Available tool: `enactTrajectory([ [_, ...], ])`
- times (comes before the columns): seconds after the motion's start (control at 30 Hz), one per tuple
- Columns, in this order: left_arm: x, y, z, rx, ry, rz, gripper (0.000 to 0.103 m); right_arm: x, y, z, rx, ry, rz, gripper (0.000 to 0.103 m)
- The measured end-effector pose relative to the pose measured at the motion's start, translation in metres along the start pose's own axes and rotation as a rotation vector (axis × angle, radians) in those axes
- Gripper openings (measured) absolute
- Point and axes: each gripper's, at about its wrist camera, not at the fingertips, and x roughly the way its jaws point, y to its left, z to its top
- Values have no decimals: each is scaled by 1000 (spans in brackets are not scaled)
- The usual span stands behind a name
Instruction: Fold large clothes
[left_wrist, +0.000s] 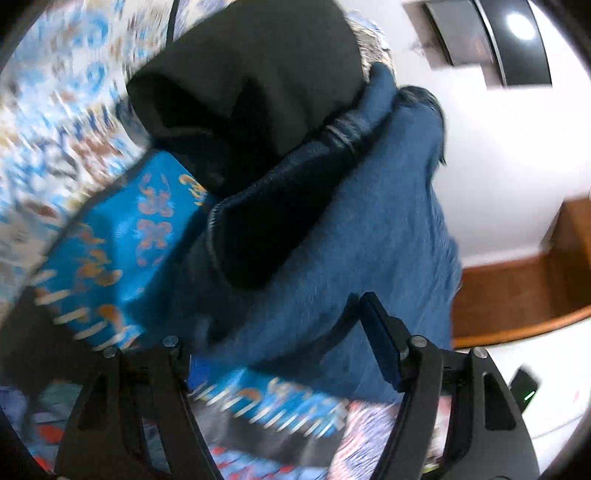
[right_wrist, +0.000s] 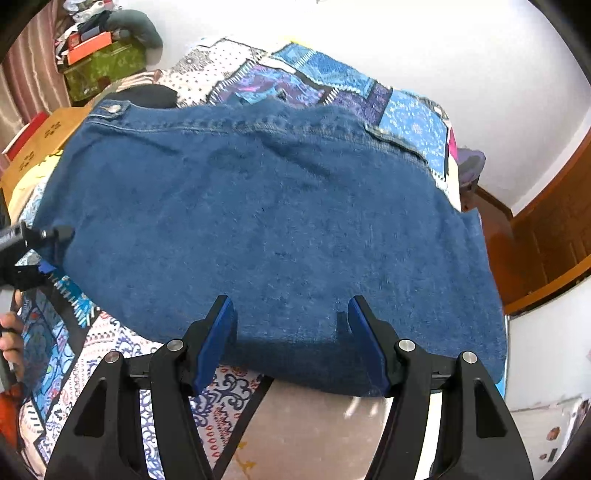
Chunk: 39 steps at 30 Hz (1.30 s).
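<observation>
Patterned bedspread (right_wrist: 122, 354), denim jacket (right_wrist: 280, 221) spread flat, black garment (left_wrist: 251, 85) beside

A denim garment (right_wrist: 273, 221) is lying spread across a patterned bedspread (right_wrist: 325, 79) on the bed. The right gripper (right_wrist: 291, 339) is hovering at its near edge, jaws standing wide apart. The left gripper (right_wrist: 44, 251) is touching the garment's left edge.

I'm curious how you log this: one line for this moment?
step: folding | item: denim garment on patterned bedspread | left gripper: open | right gripper: open, over near edge
</observation>
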Motion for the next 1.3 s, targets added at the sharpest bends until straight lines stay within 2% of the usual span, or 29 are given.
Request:
enactTrajectory([
  [0.07, 6, -1, 2, -20, -13, -18, 70, 5, -2, 0, 17, 16, 6, 61],
  [0.17, 9, -12, 2, 3, -37, -15, 70, 8, -3, -2, 36, 27, 21, 61],
  [0.23, 0, -19, 2, 31, -66, -11, 57, 8, -2, -2, 35, 21, 15, 61],
  [0.3, -9, -31, -1, 82, -89, 20, 34, 6, 1, -1, 23, 17, 7, 61],
  [0.5, -33, -77, -14, 290, -165, 118, 14, -1, 9, 2, 55, 13, 100, 61],
  [0.57, -42, -97, -19, 355, -192, 131, 12, -3, 15, 4, 49, 12, 115, 61],
  [0.67, -55, -128, -17, 440, -240, 111, 10, -6, 22, 9, 28, -3, 106, 61],
  [0.7, -62, -146, -20, 494, -268, 126, 10, -8, 24, 11, 27, -9, 109, 61],
  [0.77, -77, -163, -23, 560, -313, 158, 10, -12, 27, 16, 43, -16, 139, 61],
  [0.8, -87, -170, -22, 583, -337, 151, 10, -13, 30, 18, 52, -19, 169, 61],
  [0.97, -117, -182, -16, 580, -407, 137, 9, -9, 54, 29, 52, -16, 258, 61],
  [1.07, -118, -192, -12, 615, -412, 169, 9, 8, 78, 29, 33, 32, 332, 61],
  [1.13, -116, -196, -18, 638, -403, 174, 9, 27, 97, 25, 12, 93, 380, 60],
  [1.23, -102, -210, -31, 704, -391, 220, 9, 35, 103, 22, 7, 100, 362, 60],
  [1.3, -96, -222, -44, 760, -405, 247, 9, 34, 95, 22, 9, 115, 393, 60],
])
